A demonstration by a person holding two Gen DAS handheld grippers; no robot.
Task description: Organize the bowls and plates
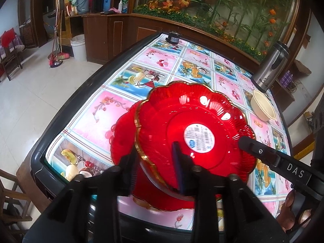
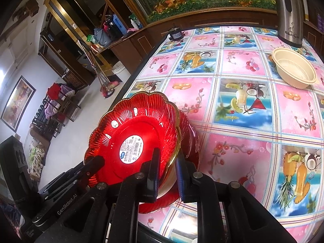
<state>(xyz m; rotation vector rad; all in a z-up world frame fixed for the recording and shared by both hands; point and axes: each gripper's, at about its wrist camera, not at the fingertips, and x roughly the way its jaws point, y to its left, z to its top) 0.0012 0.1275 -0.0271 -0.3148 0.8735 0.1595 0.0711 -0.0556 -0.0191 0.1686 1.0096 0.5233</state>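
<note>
Nearest in the left wrist view, the left tool point(image 1: 157, 162) pinches the gold-trimmed rim of a red plate point(image 1: 182, 121), one finger on each face of the edge. The plate is tilted, its underside with a round white label point(image 1: 199, 138) facing the camera. In the right wrist view, the right tool point(image 2: 167, 172) pinches the same red plate point(image 2: 131, 129) at another part of its rim, so both tools hold it at once; the right tool's finger point(image 1: 263, 151) reaches in from the right of the left view. Under the tilted plate, a second red plate point(image 1: 121, 133) lies on the near left part of the tabletop point(image 2: 243, 111), which is covered by a cloth printed with fruit squares. Farther back on the right, a cream bowl point(image 2: 293, 70) stands upright. Just beyond it stands a steel kettle point(image 2: 289, 10). At the far left edge of the tabletop sits a small black object point(image 2: 175, 34); what it is cannot be told.
</note>
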